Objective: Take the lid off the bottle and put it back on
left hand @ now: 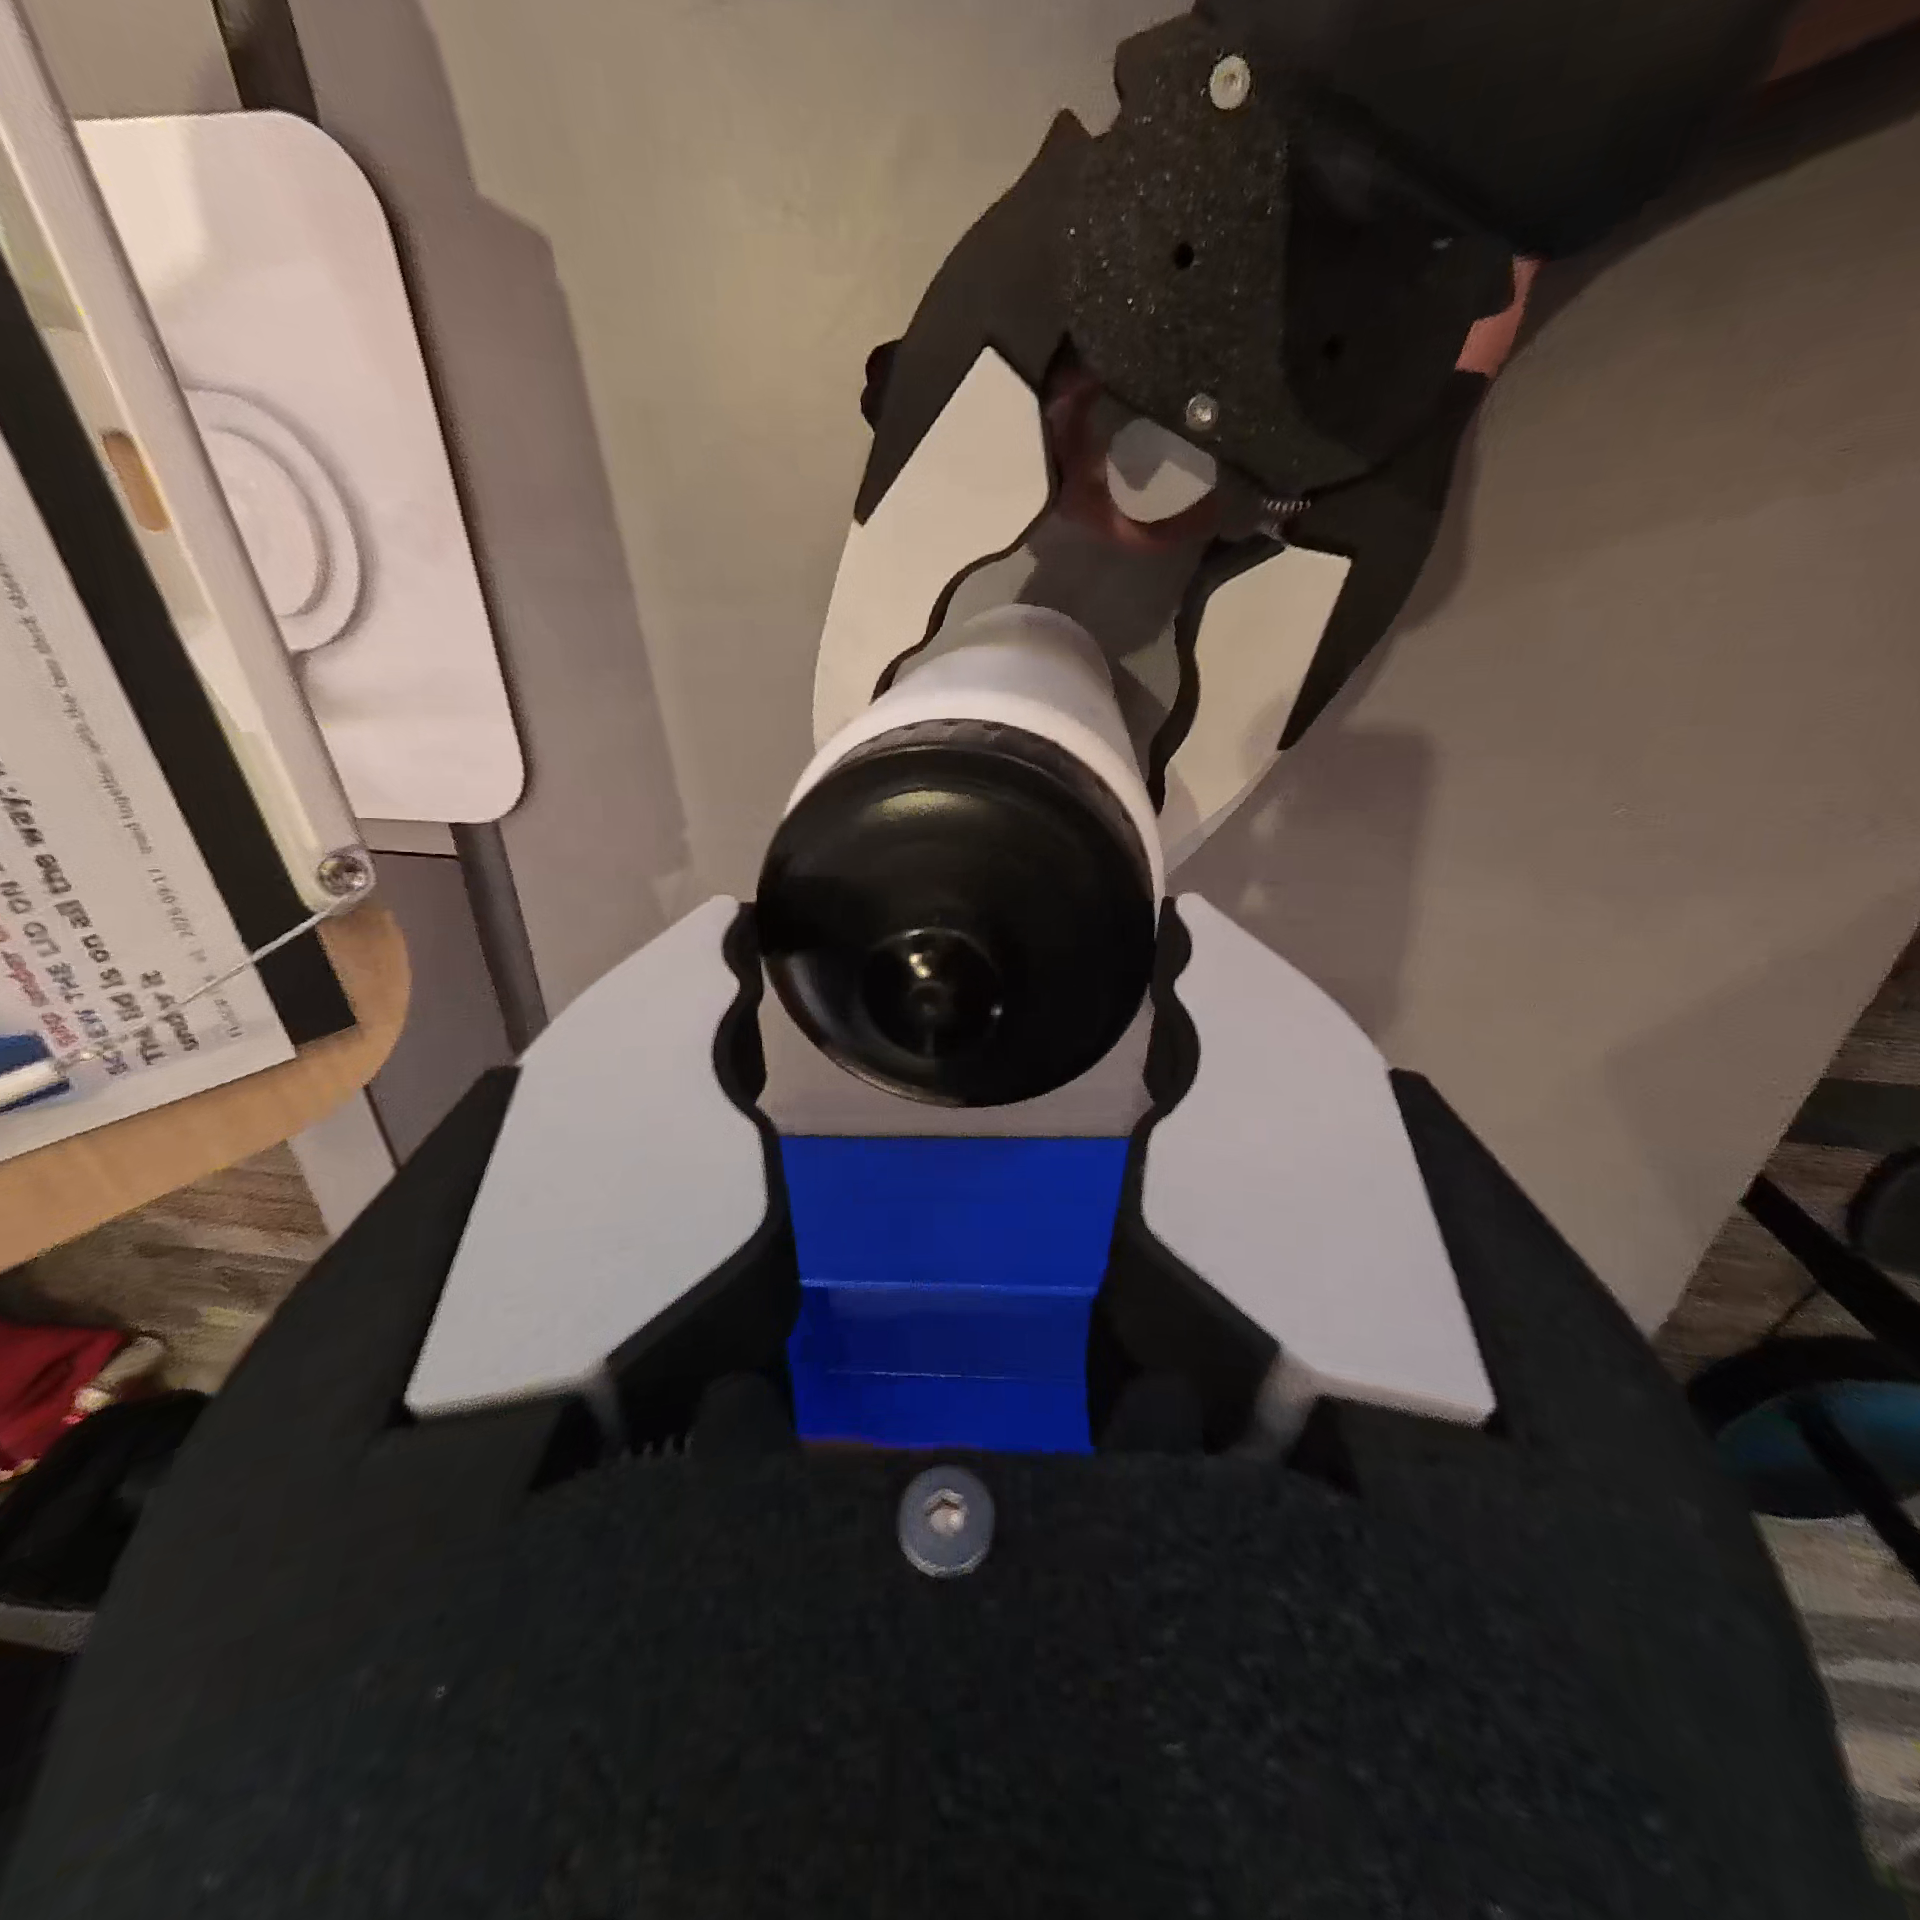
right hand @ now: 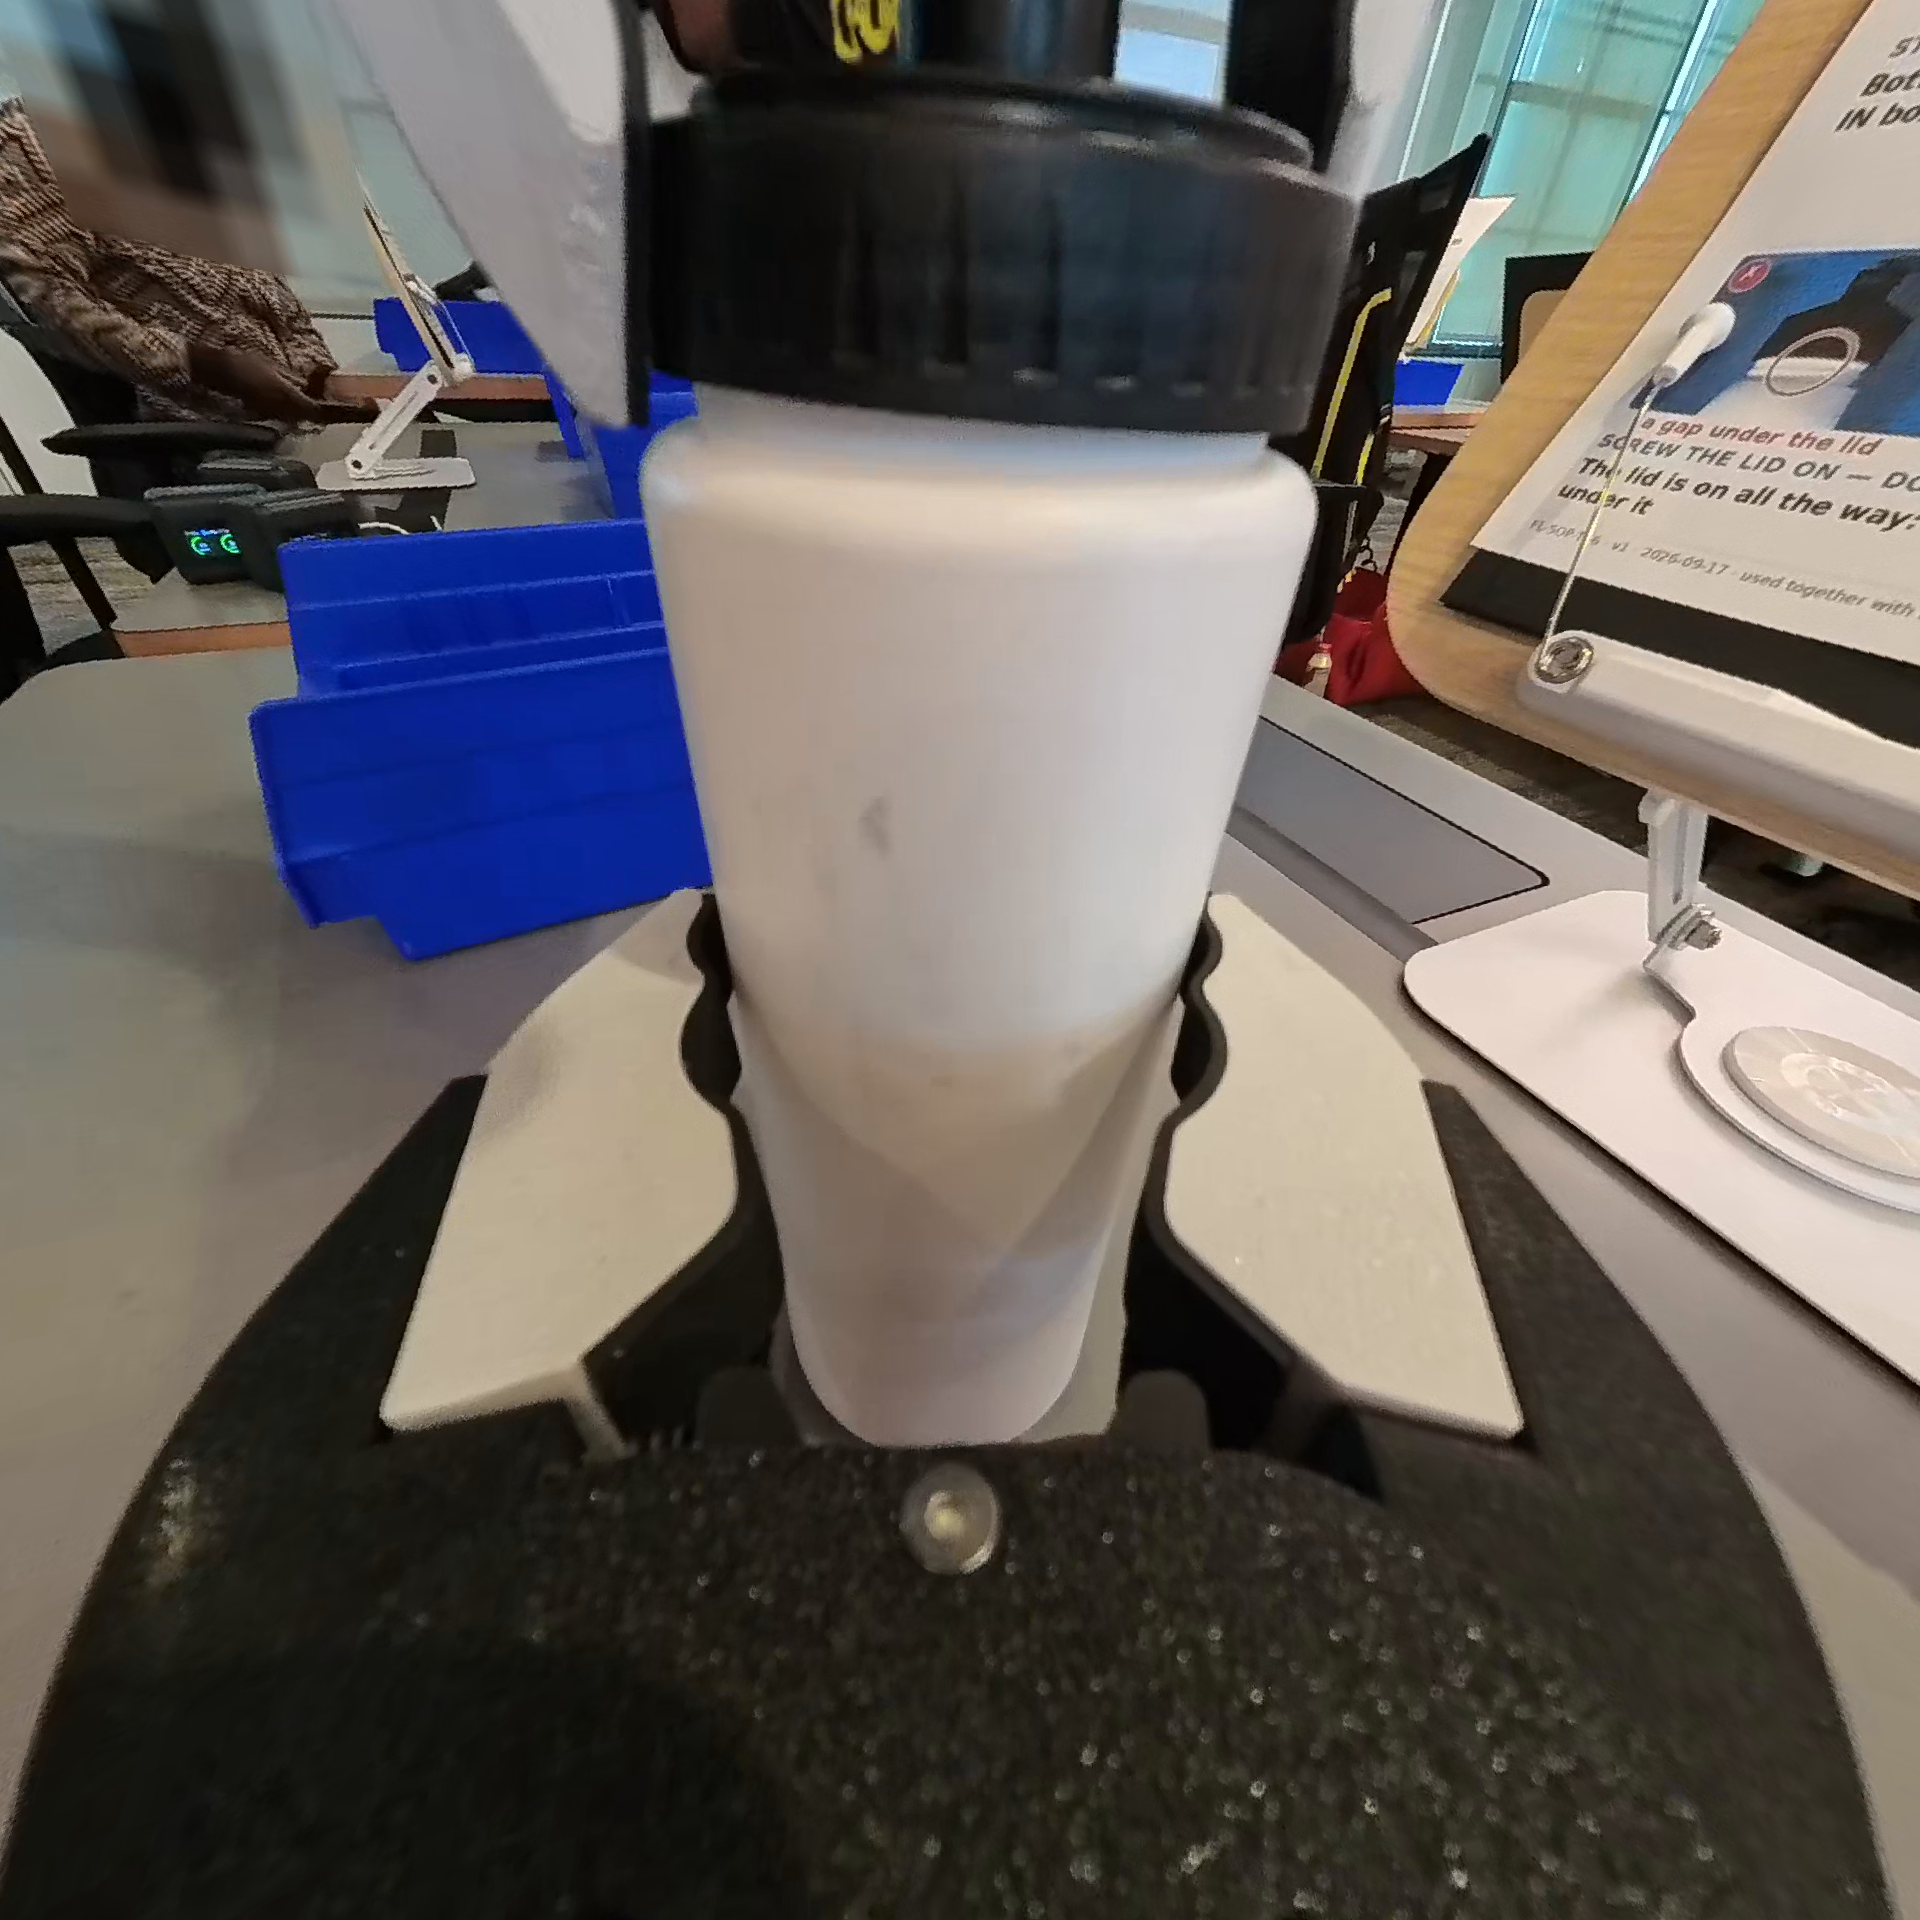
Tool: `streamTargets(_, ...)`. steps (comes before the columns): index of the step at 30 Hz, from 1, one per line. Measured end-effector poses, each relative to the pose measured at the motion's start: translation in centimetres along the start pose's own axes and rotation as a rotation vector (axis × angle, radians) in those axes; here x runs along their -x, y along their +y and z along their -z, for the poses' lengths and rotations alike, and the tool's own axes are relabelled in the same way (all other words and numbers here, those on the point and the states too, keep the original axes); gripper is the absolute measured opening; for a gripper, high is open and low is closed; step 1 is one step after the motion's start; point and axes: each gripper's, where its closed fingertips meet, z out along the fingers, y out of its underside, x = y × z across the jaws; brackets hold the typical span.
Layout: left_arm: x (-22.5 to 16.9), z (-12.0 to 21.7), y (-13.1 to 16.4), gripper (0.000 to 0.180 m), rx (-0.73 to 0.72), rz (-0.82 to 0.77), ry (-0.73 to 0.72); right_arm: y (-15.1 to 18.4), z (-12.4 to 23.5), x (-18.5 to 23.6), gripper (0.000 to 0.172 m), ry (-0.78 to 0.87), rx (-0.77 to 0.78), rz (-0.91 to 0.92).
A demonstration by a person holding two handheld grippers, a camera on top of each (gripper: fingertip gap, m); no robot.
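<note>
A white bottle (right hand: 977, 727) stands upright with a black ribbed lid (right hand: 997, 249) on its neck. My right gripper (right hand: 956, 987) is shut on the bottle's lower body, with both black pads pressed to its sides. In the left wrist view I look down on the lid (left hand: 956, 935) from above. My left gripper (left hand: 958, 956) is shut on the lid, one pad on each side of its rim. One of its white fingers (right hand: 582, 260) shows against the lid's left side in the right wrist view. The right gripper (left hand: 1039, 675) shows below, around the bottle (left hand: 1018, 665).
Blue bins (right hand: 468, 727) sit on the grey table (right hand: 156, 935) to the left behind the bottle. An instruction board (right hand: 1714, 416) on a white stand base (right hand: 1662, 1091) is close on the right; it also shows in the left wrist view (left hand: 104, 831). A person sits far back left (right hand: 135, 301).
</note>
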Motion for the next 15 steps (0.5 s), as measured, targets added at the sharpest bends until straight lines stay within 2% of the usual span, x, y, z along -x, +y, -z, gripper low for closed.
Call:
streamTargets(4,-0.16,0.12,0.07,0.071,0.051,0.233,0.011,0.06,-0.12,0.00,0.083,0.011,0.003,0.008)
streamTargets(11,-0.11,0.03,-0.24,0.071,0.060,0.668,-0.074,0.15,-0.01,-0.06,0.083,0.025,0.008,0.011)
streamTargets(14,-0.34,-0.07,-0.07,0.073,0.077,0.650,-0.090,0.19,0.01,-0.05,0.083,0.023,0.011,0.011)
streamTargets(15,-0.71,-0.10,0.06,0.079,0.090,0.610,-0.076,0.19,-0.02,-0.04,0.083,0.022,0.012,0.011)
